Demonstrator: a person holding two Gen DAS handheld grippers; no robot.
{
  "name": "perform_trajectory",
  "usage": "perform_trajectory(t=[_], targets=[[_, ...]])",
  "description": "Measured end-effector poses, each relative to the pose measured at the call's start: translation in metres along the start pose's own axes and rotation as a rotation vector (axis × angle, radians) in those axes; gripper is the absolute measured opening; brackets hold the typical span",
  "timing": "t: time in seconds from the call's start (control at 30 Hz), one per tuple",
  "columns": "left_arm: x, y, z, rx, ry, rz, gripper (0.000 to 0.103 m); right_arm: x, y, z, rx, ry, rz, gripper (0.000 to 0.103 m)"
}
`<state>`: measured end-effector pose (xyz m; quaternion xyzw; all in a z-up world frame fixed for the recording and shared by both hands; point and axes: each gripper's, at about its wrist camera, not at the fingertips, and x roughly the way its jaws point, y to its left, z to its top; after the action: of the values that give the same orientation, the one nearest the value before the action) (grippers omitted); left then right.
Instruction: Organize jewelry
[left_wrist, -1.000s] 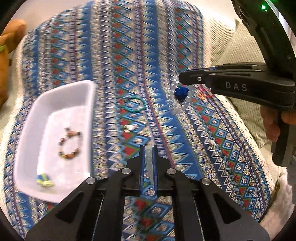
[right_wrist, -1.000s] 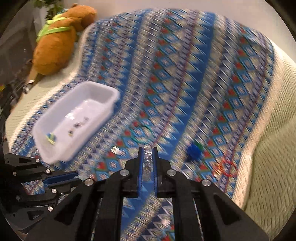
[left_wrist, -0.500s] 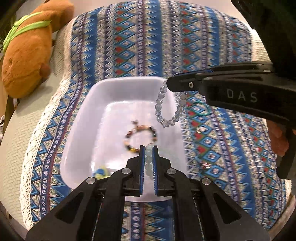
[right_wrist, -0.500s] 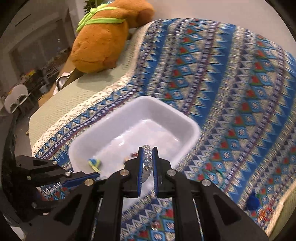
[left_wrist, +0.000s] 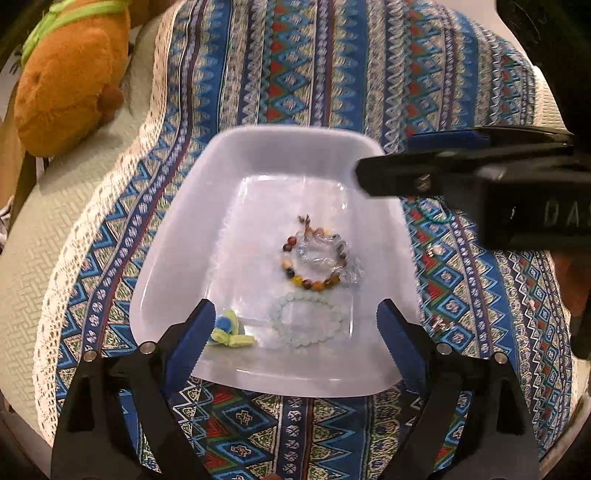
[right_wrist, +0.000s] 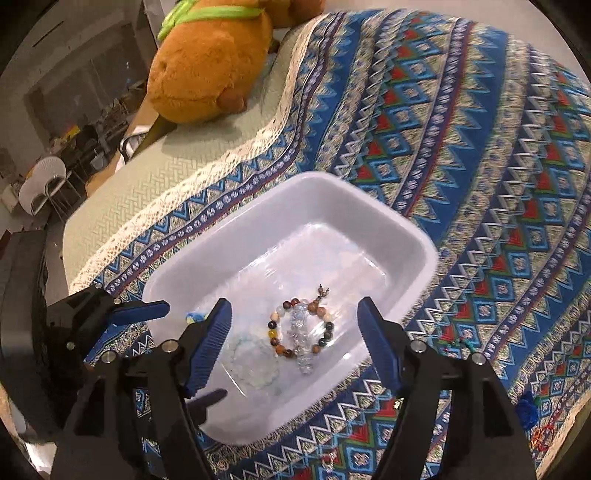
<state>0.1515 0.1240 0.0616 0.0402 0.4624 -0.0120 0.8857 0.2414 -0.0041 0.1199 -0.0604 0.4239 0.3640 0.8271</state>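
A white tray (left_wrist: 177, 258) (right_wrist: 369, 206) sits on the patterned cloth. In it lie a brown bead bracelet (left_wrist: 314, 284) (right_wrist: 275, 334), a clear bead bracelet (left_wrist: 349, 267) (right_wrist: 301, 332) across it, a pale green bead bracelet (left_wrist: 308, 325) (right_wrist: 251, 360) and a yellow-blue hair tie (left_wrist: 229, 332) (right_wrist: 194, 316). My left gripper (left_wrist: 295, 336) (right_wrist: 146, 332) is open and empty over the tray's near edge. My right gripper (right_wrist: 295, 339) (left_wrist: 388, 170) is open and empty above the tray.
On the cloth to the right of the tray lie a teal ring (left_wrist: 437, 218), small earrings (left_wrist: 437, 250), a blue piece (right_wrist: 526, 408) and a red ring (right_wrist: 545, 437). An orange plush toy (left_wrist: 70, 74) (right_wrist: 214, 62) sits at the back left.
Both grippers have opened. The pale green bracelet from the left and the clear bracelet from the right have dropped into the tray. Both cameras moved closer to the tray.
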Motion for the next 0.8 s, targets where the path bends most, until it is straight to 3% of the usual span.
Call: perform_trajectory(t=[0.07, 0.17, 0.3, 0.43, 0.6, 0.8], targets=[[-0.011, -0.016, -0.002, 0.043, -0.040, 0.001, 0.088, -0.028, -0.017, -0.010, 0.035, -0.049, -0.021, 0.070], [-0.022, -0.042, -0.005, 0.088, -0.067, -0.059, 0.088, -0.063, -0.043, -0.032, 0.078, -0.085, -0.107, 0.070], [-0.030, -0.087, -0.017, 0.139, -0.086, -0.158, 0.088, -0.101, -0.083, -0.084, 0.161, -0.073, -0.210, 0.070], [-0.024, -0.128, -0.033, 0.158, -0.072, -0.211, 0.088, -0.113, -0.103, -0.144, 0.219, -0.031, -0.311, 0.070], [-0.001, -0.159, -0.048, 0.142, -0.041, -0.210, 0.087, -0.105, -0.123, -0.207, 0.289, 0.038, -0.334, 0.070], [0.030, -0.166, -0.052, 0.085, -0.008, -0.142, 0.086, -0.095, -0.124, -0.236, 0.271, 0.070, -0.329, 0.070]])
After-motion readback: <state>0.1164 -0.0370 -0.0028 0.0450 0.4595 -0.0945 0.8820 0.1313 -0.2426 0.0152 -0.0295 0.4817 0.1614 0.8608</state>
